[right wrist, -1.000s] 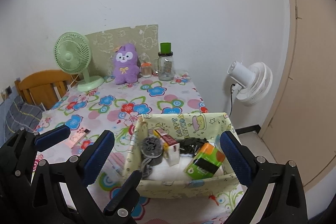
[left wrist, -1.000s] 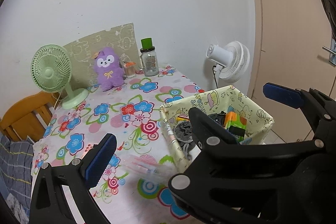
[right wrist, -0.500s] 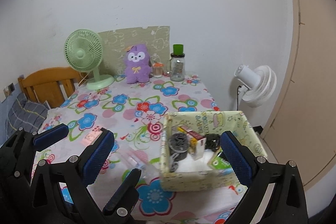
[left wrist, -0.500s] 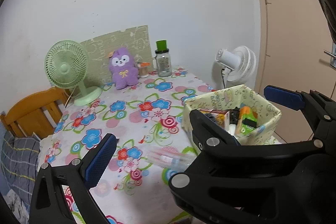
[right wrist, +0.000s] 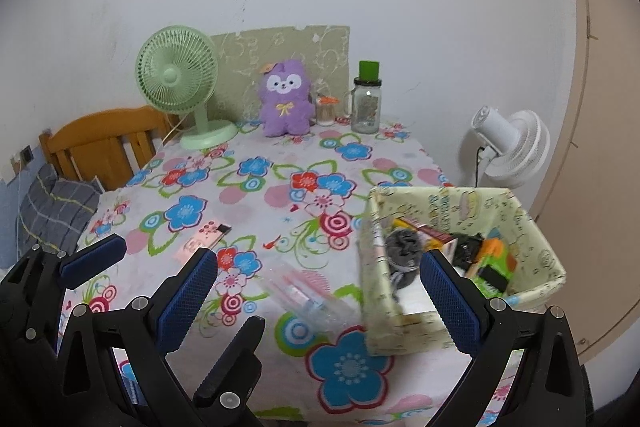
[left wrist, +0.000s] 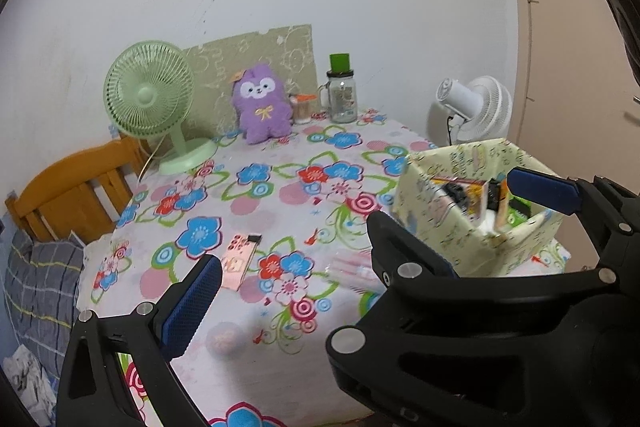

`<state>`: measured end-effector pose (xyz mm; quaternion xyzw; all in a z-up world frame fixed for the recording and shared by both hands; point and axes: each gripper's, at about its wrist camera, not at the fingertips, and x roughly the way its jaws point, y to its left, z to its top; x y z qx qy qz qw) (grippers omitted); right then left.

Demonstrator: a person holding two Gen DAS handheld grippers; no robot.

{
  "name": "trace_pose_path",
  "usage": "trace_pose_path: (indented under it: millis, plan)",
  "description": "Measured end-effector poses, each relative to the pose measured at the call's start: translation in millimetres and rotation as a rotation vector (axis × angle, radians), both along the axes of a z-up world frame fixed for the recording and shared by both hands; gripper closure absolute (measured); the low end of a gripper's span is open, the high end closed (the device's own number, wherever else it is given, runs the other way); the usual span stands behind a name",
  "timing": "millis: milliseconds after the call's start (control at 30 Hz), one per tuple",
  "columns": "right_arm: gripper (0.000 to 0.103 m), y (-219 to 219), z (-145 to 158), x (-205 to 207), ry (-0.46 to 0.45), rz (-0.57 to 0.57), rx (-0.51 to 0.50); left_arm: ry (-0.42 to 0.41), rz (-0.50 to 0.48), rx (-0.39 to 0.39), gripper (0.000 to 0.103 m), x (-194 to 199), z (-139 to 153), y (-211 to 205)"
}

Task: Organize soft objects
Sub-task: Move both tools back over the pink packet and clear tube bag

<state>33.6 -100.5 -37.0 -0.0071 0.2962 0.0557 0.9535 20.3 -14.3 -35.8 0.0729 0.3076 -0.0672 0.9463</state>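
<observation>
Presently, both the left gripper (left wrist: pixel 360 223) and the right gripper (right wrist: pixel 320 291) are held apart and empty over the near edge of the floral-clothed table (right wrist: pixel 280 163), while the purple plush toy (right wrist: pixel 285 98) is propped at its far edge, presumably awaiting collection.

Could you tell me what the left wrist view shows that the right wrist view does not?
Only the left wrist view shows crumpled paper at its lower left edge. Only the right wrist view shows the grey bundle inside the fabric box and the whole of both open claws, left claw and right claw. Both show the purple plush toy, green fan and pink card.
</observation>
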Motion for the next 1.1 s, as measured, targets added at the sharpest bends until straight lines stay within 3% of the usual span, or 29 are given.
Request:
trace_pose_path:
  millis: [400, 1100]
  plan:
    - [0.001, 27, -37, 17, 0.074, -0.017, 0.017, 0.079, 0.072, -0.006, 0.0, 21, -36, 35]
    - [0.001, 35, -98, 61, 0.209, -0.083, 0.008, 0.196, 0.084, 0.001, 0.0, 57, -89, 49]
